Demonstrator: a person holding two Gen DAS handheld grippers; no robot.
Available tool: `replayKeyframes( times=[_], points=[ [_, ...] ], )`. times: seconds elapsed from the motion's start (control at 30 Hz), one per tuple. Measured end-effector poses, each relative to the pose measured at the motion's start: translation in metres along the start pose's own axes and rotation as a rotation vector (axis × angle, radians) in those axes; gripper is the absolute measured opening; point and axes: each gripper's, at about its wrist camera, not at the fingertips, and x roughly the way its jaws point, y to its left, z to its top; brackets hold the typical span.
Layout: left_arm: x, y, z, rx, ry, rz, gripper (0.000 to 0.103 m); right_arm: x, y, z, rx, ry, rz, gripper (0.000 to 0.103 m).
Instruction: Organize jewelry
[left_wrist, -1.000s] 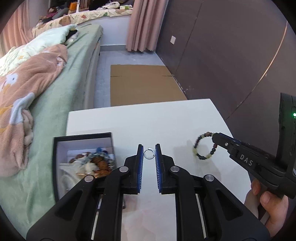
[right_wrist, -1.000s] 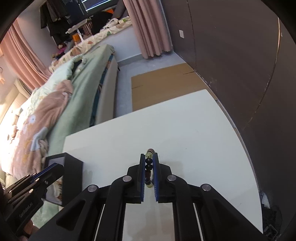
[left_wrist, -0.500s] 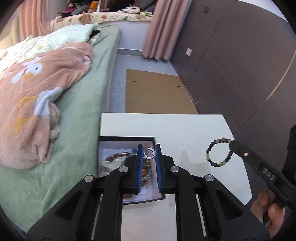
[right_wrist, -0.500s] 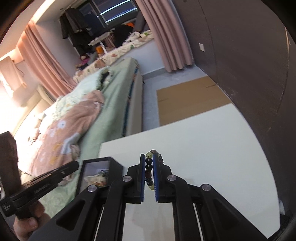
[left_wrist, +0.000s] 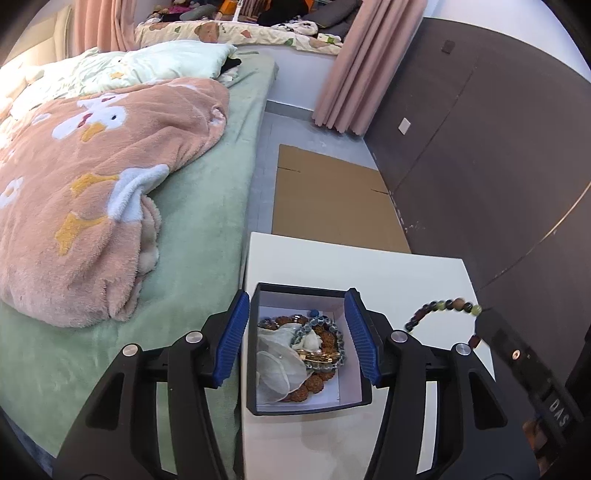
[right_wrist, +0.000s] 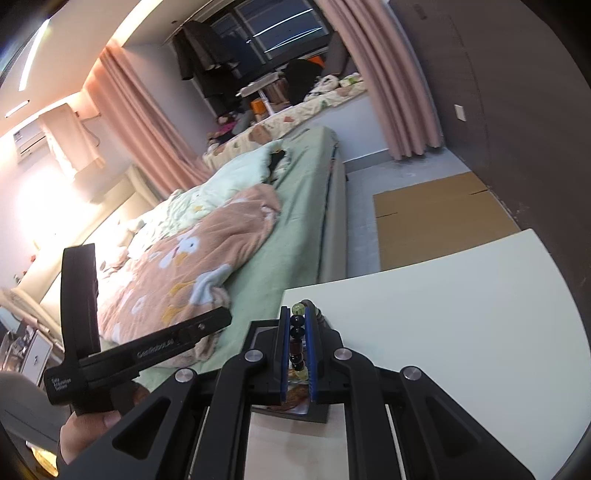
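Observation:
A black jewelry box (left_wrist: 308, 406) with a white lining stands on the white table (left_wrist: 424, 280) near its left edge. It holds several bead bracelets and a pale pouch (left_wrist: 280, 360). My left gripper (left_wrist: 295, 332) hangs open over the box, empty, its jaws straddling the box. The silver ring does not show. My right gripper (right_wrist: 296, 332) is shut on a bead bracelet (right_wrist: 297, 345) of dark and green beads. In the left wrist view the bracelet (left_wrist: 439, 308) hangs just right of the box. The box (right_wrist: 295, 400) lies under the right gripper's fingers.
A bed (left_wrist: 207, 206) with a green sheet and a peach blanket (left_wrist: 92, 177) runs along the table's left side. Flat cardboard (left_wrist: 332, 199) lies on the floor beyond the table. A dark wall (left_wrist: 498, 147) closes the right side.
My left gripper moved over the box and opened; the silver ring it held is gone from its jaws. My right gripper carried the bracelet left toward the box.

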Motion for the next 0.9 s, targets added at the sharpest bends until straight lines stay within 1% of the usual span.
replayKeyframes(
  times=[0.03,0.17,0.23,0.3,0.33,0.4,0.43,0.47,0.53,0.6,0.63,0.67,0.73,0.8,0.83,0.87,0.9],
  points=[
    [-0.001,0.001,0.0,-0.004,-0.001,-0.001,0.059,0.001,0.002,-0.001,-0.003,0.003,0.005,0.008],
    [-0.007,0.006,0.002,-0.016,-0.014,-0.002,0.062,0.007,0.014,-0.006,-0.01,0.019,0.032,0.008],
    [-0.01,0.008,0.002,-0.017,-0.02,-0.001,0.067,0.011,0.019,-0.008,-0.017,0.028,0.04,0.008],
    [-0.011,0.01,0.002,-0.019,-0.023,0.001,0.069,0.016,0.024,-0.011,-0.021,0.042,0.052,0.008],
    [-0.012,0.01,0.002,-0.02,-0.023,0.001,0.071,0.018,0.025,-0.013,-0.022,0.049,0.059,0.012],
    [-0.014,0.013,0.002,-0.024,-0.025,0.005,0.074,0.026,0.029,-0.017,-0.024,0.08,0.083,0.014],
    [-0.015,0.014,0.002,-0.029,-0.028,0.006,0.077,0.028,0.03,-0.018,-0.025,0.084,0.08,0.021],
    [-0.016,0.015,0.002,-0.031,-0.03,0.006,0.078,0.027,0.029,-0.019,-0.024,0.081,0.071,0.031],
    [-0.019,0.017,0.002,-0.034,-0.038,0.008,0.084,0.025,0.024,-0.02,-0.011,0.069,0.052,0.034],
    [-0.02,0.017,0.0,-0.027,-0.04,0.016,0.087,0.021,0.017,-0.019,0.003,0.071,0.047,0.034],
    [-0.021,0.017,0.0,-0.024,-0.04,0.019,0.089,0.019,0.015,-0.019,0.004,0.074,0.039,0.036],
    [-0.022,0.018,-0.001,-0.023,-0.041,0.021,0.09,0.017,0.012,-0.018,0.004,0.074,0.03,0.042],
    [-0.025,0.017,-0.004,-0.021,-0.046,0.022,0.093,0.011,0.004,-0.017,0.011,0.061,0.01,0.048],
    [-0.029,0.016,-0.005,-0.024,-0.054,0.023,0.094,0.003,-0.002,-0.016,0.017,0.052,0.003,0.051],
    [-0.033,0.015,-0.006,-0.024,-0.063,0.021,0.095,0.0,-0.004,-0.015,0.019,0.05,0.0,0.054],
    [-0.035,0.014,-0.007,-0.022,-0.069,0.02,0.096,-0.003,-0.006,-0.014,0.022,0.046,-0.002,0.061],
    [-0.038,0.013,-0.008,-0.019,-0.078,0.019,0.096,-0.006,-0.008,-0.014,0.024,0.041,-0.005,0.065]
  ],
)
